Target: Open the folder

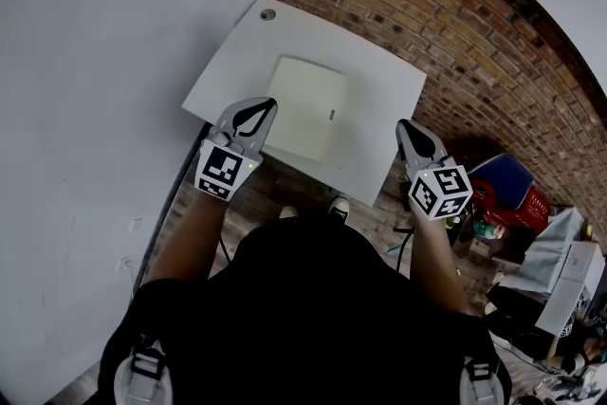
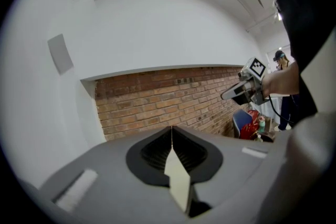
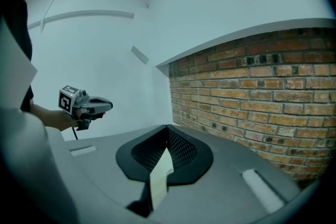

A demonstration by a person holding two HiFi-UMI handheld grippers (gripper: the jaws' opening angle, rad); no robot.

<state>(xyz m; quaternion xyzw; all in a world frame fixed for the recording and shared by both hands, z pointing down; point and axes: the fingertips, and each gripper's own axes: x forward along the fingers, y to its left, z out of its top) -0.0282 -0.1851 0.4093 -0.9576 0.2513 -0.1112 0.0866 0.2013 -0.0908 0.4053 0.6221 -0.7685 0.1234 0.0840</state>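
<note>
A: The folder (image 1: 305, 107) lies flat and closed around the middle of the table (image 1: 379, 81). Nothing is opened yet.

B: And both tools sit back toward the near edge. The left claw (image 1: 266, 108) is clenched, tips meeting, nothing between them.

A: Same for the right claw (image 1: 406, 127): pinched together and empty, by the table's right edge toward the near right corner.

B: Why so far apart, one on each side?

A: It looks like a framing stance, one claw for each side of the folder. From the head view the left one lines up with the folder's left edge, and the right one stands clear of the folder altogether.

B: That small tab (image 1: 332, 116) by the folder's right edge, is that the opening side?

A: That's the guess. If so, the right claw would lift there while the left one pins the spine side.

B: Their own cameras catch only white wall and the brick wall (image 1: 427, 5). No table at all.

A: Right, so they point nearly level, held above the table rather than down at it. Neither looks to be touching the folder.

B: Those clenched claws must part before any grip on that thin cover.

A: Exactly. A flat cover on a flat table gives little to catch, so the tab looks like the sensible way in.
</note>
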